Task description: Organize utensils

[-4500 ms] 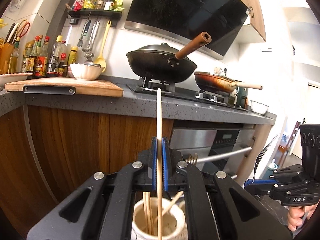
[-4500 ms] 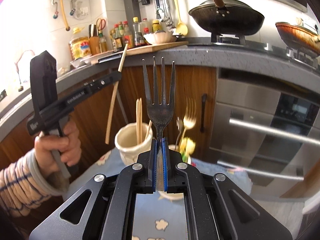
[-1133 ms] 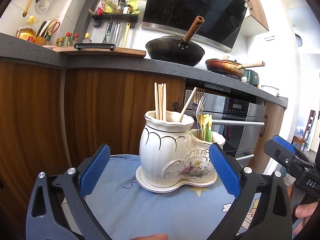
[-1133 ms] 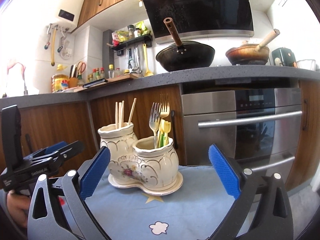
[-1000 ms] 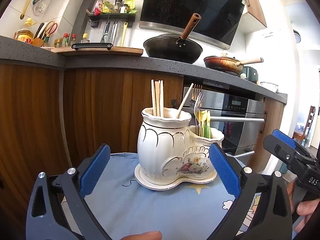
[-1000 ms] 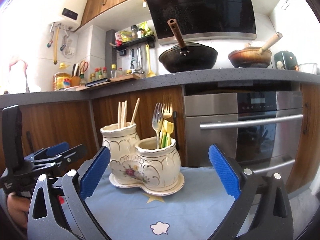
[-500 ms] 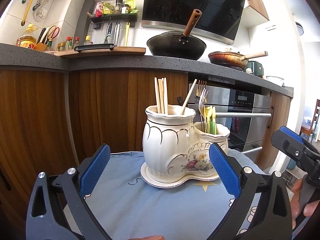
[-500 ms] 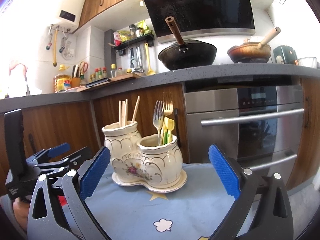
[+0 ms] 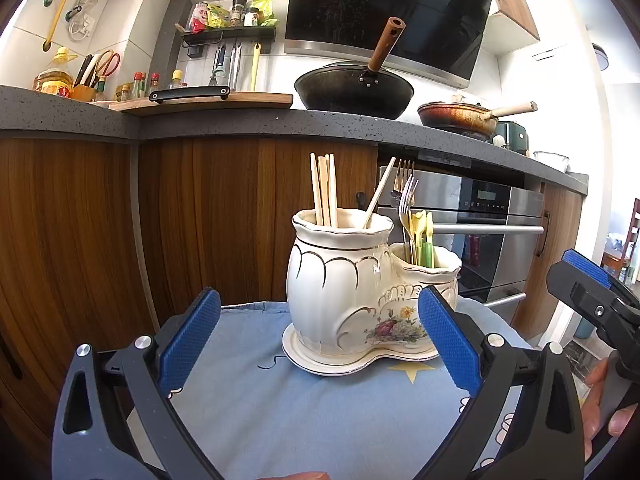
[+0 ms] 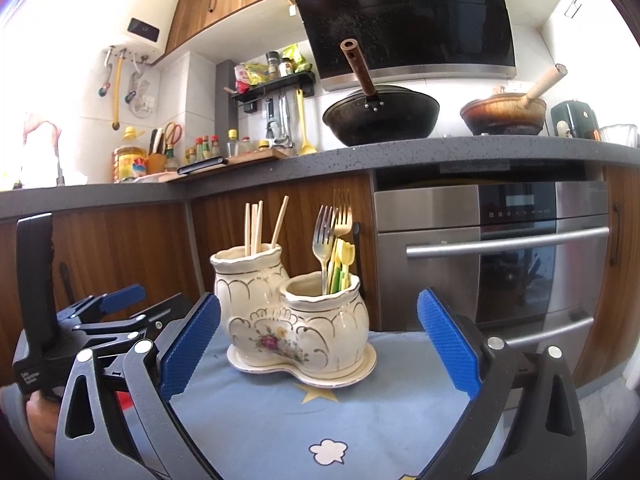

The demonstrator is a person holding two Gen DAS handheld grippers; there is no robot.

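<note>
Both your claws are released and empty: the left claw [image 9: 320, 340] and right claw [image 10: 320, 344] face the ceramic holder [image 9: 360, 292] on the blue cloth [image 9: 304, 408], chopsticks [image 9: 325, 190] in its taller pot, forks [image 10: 330, 226] in the lower one

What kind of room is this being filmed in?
Almost certainly a home kitchen. A black wok sits on the stone countertop, a built-in oven is set into the wooden cabinets below, and sauce bottles line the back wall.
</note>
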